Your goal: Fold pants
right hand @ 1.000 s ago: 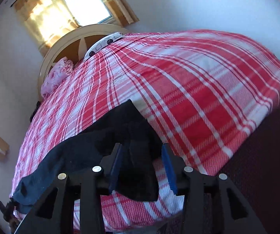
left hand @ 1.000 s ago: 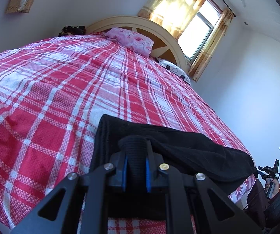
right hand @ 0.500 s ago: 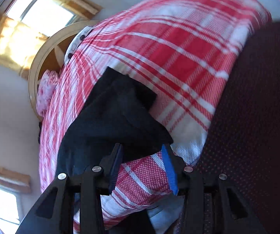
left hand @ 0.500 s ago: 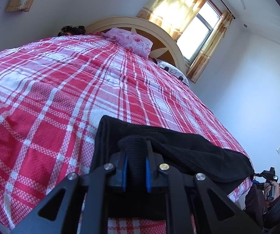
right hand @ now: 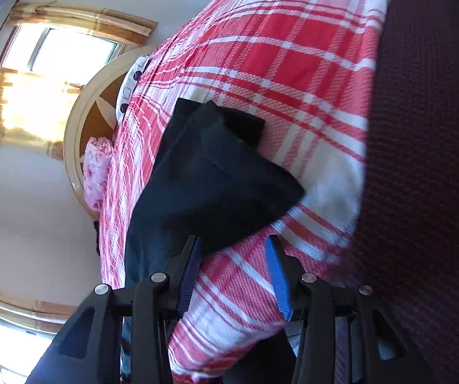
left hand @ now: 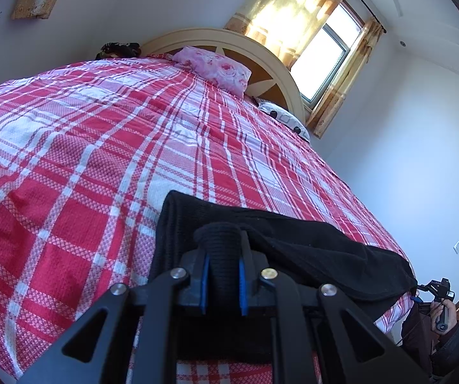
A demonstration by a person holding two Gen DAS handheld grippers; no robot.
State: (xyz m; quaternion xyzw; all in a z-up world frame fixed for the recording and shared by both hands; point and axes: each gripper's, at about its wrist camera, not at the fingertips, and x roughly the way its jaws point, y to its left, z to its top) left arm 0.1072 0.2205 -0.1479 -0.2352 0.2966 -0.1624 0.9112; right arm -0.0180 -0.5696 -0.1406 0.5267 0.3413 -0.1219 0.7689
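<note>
Black pants (left hand: 309, 249) lie across the near edge of a bed with a red and white plaid cover (left hand: 101, 147). My left gripper (left hand: 223, 275) is shut on a bunched ribbed part of the pants, at their left end. In the right wrist view the pants (right hand: 204, 172) lie folded over themselves on the plaid cover (right hand: 293, 64). My right gripper (right hand: 234, 272) is open and empty, off the pants, just below their near corner over the bed's edge. The right gripper also shows far right in the left wrist view (left hand: 437, 291), held in a hand.
A pink floral pillow (left hand: 213, 67) and a white patterned pillow (left hand: 284, 118) lie by the round headboard (left hand: 229, 38). A curtained window (left hand: 322, 51) stands behind. A dark red fabric surface (right hand: 428, 160) fills the right of the right wrist view.
My right gripper has let go of the pants and drawn back and down past the bed's edge, rolling its view. The left gripper has stayed shut on the pants.
</note>
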